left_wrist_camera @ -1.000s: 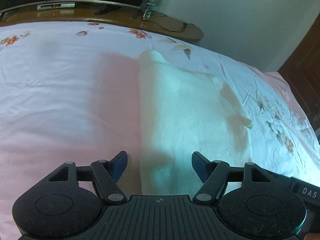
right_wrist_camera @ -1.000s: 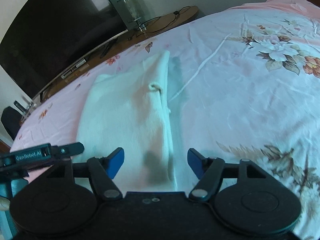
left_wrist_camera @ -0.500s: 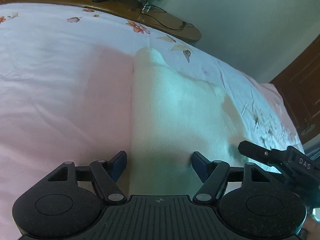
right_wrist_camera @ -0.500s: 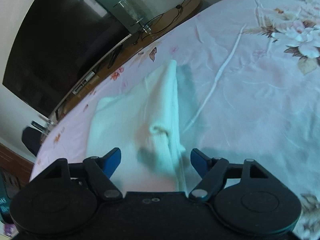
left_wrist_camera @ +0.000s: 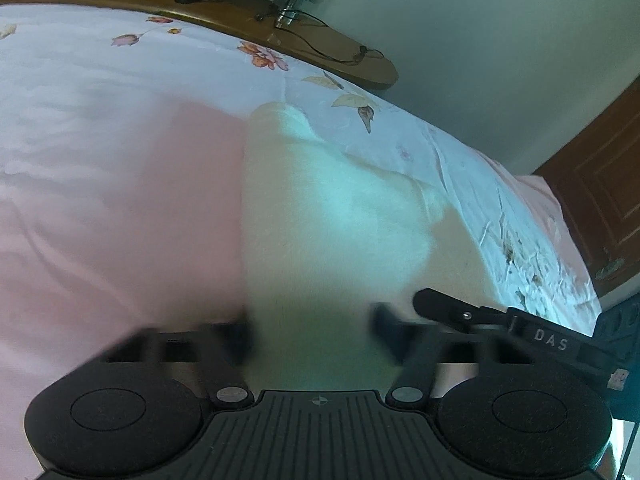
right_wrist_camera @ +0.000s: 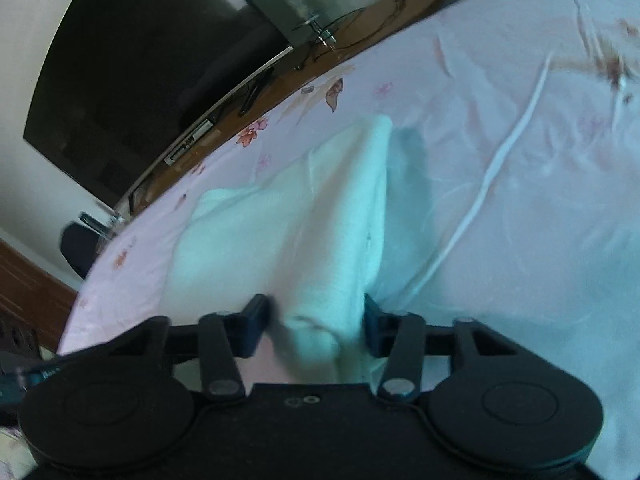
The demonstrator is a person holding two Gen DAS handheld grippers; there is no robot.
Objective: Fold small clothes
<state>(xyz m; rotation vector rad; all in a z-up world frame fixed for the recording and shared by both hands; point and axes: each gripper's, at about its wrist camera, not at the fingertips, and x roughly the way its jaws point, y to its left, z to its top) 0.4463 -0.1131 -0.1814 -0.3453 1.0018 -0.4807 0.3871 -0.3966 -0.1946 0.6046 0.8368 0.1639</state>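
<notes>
1. One white garment (left_wrist_camera: 320,216) lies flat on the bed (left_wrist_camera: 100,200), already folded into a long strip; its long axis runs straight away from both tongs toward the far bed edge.
2. Near end of the strip sits right at the tongs; left tongs (left_wrist_camera: 312,332) straddle the near-left corner, right tongs (right_wrist_camera: 316,320) straddle the near-right edge where a folded ridge of cloth (right_wrist_camera: 320,280) rises between the fingers.
3. Left tongs: jaws closing, cloth between them, fingers blurred; can't confirm the pads press yet.
4. Right tongs: jaws closing around the ridge; right pad looks to touch the fabric, left pad has a small gap; not a firm pinch as far as I can judge.
5. Both hands about equally near; each owns its own corner; in the left view the right tool shows just beside on the right.
6. Likely next: pinch both near corners and carry them along the long axis to the far end; risk is grabbing only the top layer.
7. Count: one garment, two tongs, one bed; wooden shelf (left_wrist_camera: 320,44) and a dark TV (right_wrist_camera: 140,60) beyond.
</notes>
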